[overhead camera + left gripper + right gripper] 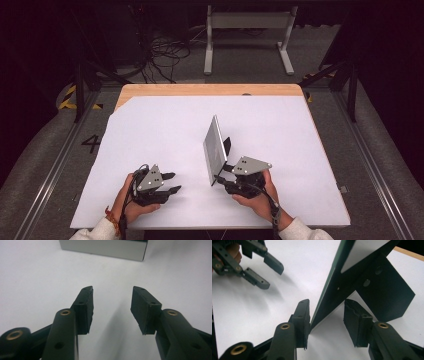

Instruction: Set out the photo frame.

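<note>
Near the front edge of the bench (165, 120), the left claw (171, 183) is resting low over the white surface with its jaws standing partly apart and nothing between them; in the left gripper view the gap is showing bare bench, with the silver face of the panel (105, 248) lying further ahead. To its right, the right claw (221, 175) is sitting with its jaws partly apart around the near lower corner of the standing panel (214, 147); in the right gripper view the panel's thin edge (329, 285) is running up between the jaws, close against the left pad (303, 315) and clear of the right one, so it looks let go rather than gripped. The step in hand seems to be leaving the panel propped upright on its black rear stand (387, 292). To do that well, the right claw should be drawing straight back along the panel's edge without brushing it sideways, as a nudge could be tipping it. The panel is standing right of the bench's middle, leaning slightly, its silver face pointing left and its long axis running from the front edge toward the far edge.
</note>
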